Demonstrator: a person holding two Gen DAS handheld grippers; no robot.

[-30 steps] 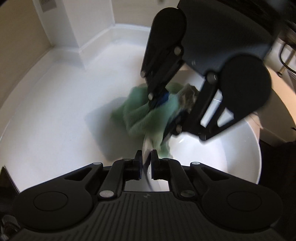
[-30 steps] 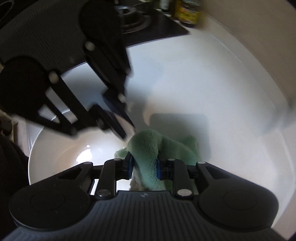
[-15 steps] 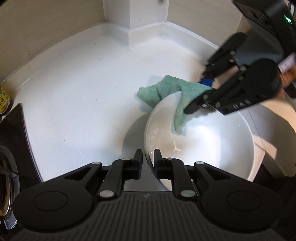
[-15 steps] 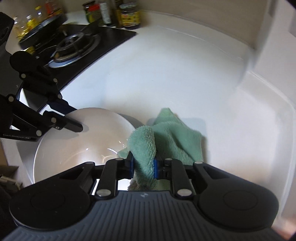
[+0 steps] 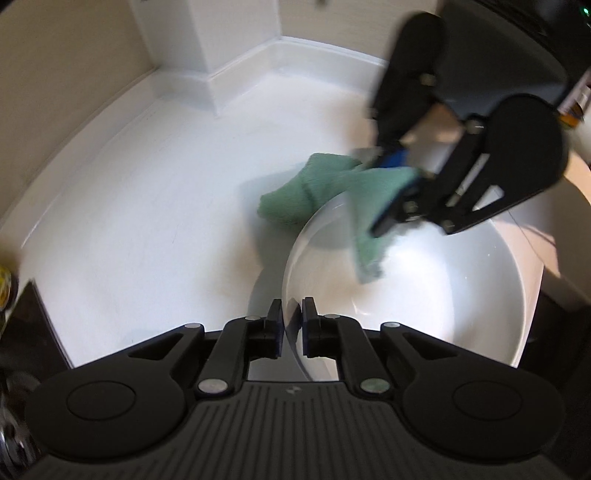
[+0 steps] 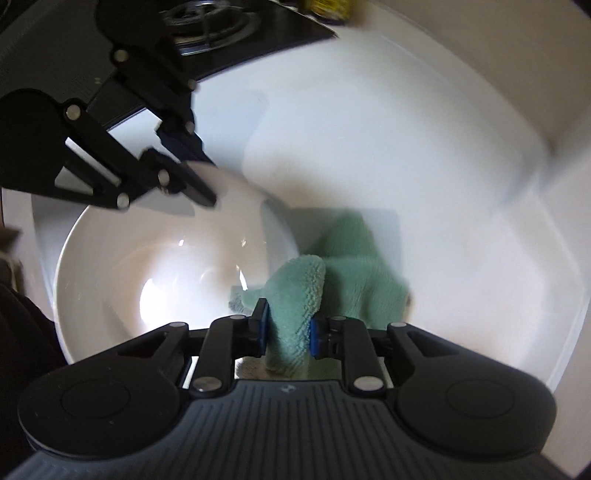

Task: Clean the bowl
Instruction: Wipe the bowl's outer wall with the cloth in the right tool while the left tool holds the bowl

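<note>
Left gripper (image 5: 292, 334): jaws nearly closed, pinching the near rim of the white bowl (image 5: 424, 302), one finger inside the wall and one outside. Bowl sits on the white counter (image 5: 140, 221), tilted up a bit on the gripped side by the look of it.

Right gripper (image 6: 286, 328): clamped on a bunched fold of the green cloth (image 6: 306, 291), blue pads pressed into the fabric on both sides. From the left wrist view, the cloth drapes over the far rim of the bowl; one end hangs down the inner wall, the other bunches on the counter just outside. The right gripper is above that rim, motion-blurred.

Bowl interior looks glossy, bright glare spot near the bottom in the right wrist view.

Further out: black gas stove (image 6: 207, 22) past the bowl on the left gripper's side, blurred jar (image 6: 325, 7) behind it at the counter's back edge. White backsplash corner (image 5: 214, 77) and beige wall at the far end.
</note>
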